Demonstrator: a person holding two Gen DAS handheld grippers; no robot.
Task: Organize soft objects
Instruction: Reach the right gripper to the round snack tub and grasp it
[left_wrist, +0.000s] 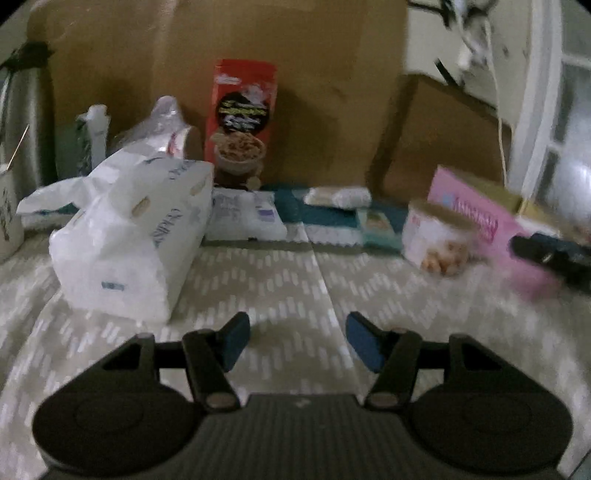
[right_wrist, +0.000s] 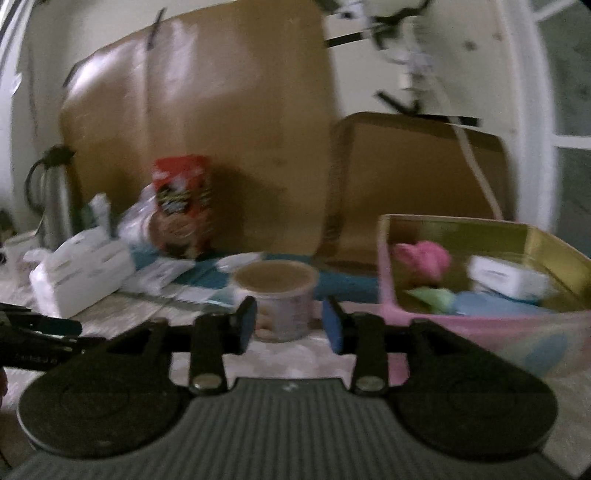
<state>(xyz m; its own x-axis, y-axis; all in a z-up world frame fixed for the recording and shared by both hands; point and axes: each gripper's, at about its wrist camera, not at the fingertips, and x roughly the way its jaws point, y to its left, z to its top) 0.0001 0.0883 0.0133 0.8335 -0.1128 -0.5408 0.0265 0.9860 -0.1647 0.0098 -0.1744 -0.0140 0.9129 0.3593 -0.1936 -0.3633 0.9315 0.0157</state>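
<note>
In the left wrist view, the left tool (left_wrist: 297, 341) hangs over a grey-and-white patterned cloth surface (left_wrist: 280, 288), its blue pads parted with nothing between them. The soft white plastic-wrapped tissue pack (left_wrist: 125, 236) lies ahead and to the left, near but apart from the tool. A smaller white soft packet (left_wrist: 245, 216) sits just behind it, by a tall red snack box (left_wrist: 242, 122) leaning on a large brown cardboard sheet (left_wrist: 258, 74). To the right stand a small round tub with a brown lid (left_wrist: 436, 236) and a pink rectangular box (left_wrist: 480, 218). The cloth straight ahead is bare up to the back row of things.

In the right wrist view, the right tool (right_wrist: 290, 325) is likewise parted and holds nothing; the round tub (right_wrist: 275, 295) stands just beyond the gap, untouched. The pink box (right_wrist: 461, 321), gold inside, sits to the right and contains a pink soft item (right_wrist: 424, 258), green and blue pieces, and a white packet (right_wrist: 506, 277). The tissue pack (right_wrist: 77, 277) lies far left.
</note>
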